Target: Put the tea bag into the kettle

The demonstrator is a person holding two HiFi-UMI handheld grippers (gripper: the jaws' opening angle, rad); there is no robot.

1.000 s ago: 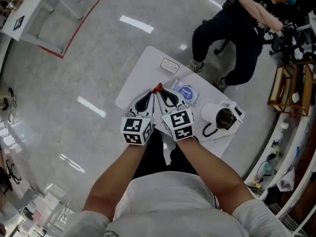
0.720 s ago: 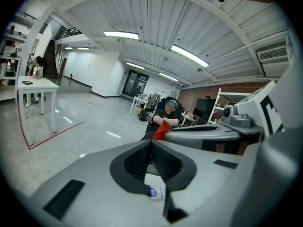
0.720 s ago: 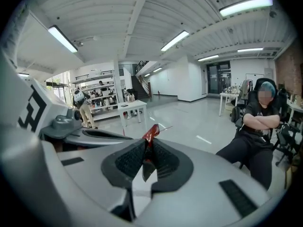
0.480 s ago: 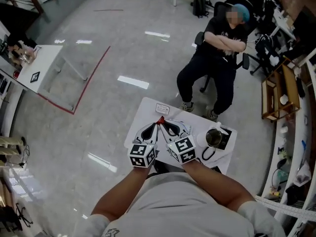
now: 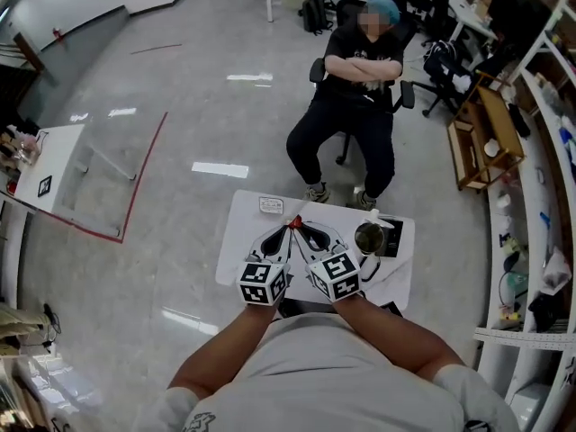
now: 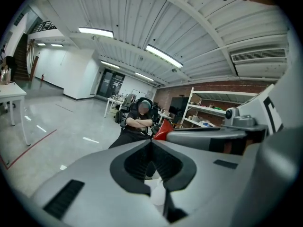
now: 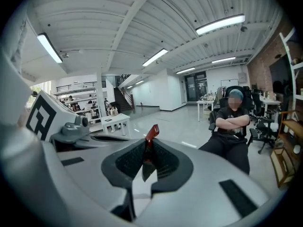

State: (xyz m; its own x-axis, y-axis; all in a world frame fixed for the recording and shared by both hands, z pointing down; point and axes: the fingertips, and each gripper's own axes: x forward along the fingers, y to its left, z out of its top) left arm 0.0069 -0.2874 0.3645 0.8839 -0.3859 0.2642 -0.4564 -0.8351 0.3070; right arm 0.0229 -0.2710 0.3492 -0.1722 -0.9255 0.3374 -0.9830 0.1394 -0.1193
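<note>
A red tea bag packet [image 5: 293, 220] hangs in the air above the small white table [image 5: 241, 252]. Both grippers meet on it tip to tip. My left gripper [image 5: 288, 228] is shut, and the packet [image 6: 163, 129] sticks out red at its tips. My right gripper [image 5: 299, 227] is also shut on the packet [image 7: 151, 132], and a dark strip of it hangs down between the jaws. The kettle [image 5: 369, 238] stands open-topped on a dark base [image 5: 394, 238] at the table's right end, to the right of both grippers.
A white card [image 5: 270, 205] lies at the table's far left corner. A person [image 5: 353, 106] sits with folded arms on an office chair just beyond the table. Wooden shelving [image 5: 481, 138] and desks line the right side. Another white table [image 5: 49, 174] stands far left.
Both grippers have risen together with the red packet still pinched between their tips. The table looks smaller and farther below, and the seated person has come fully into view.
</note>
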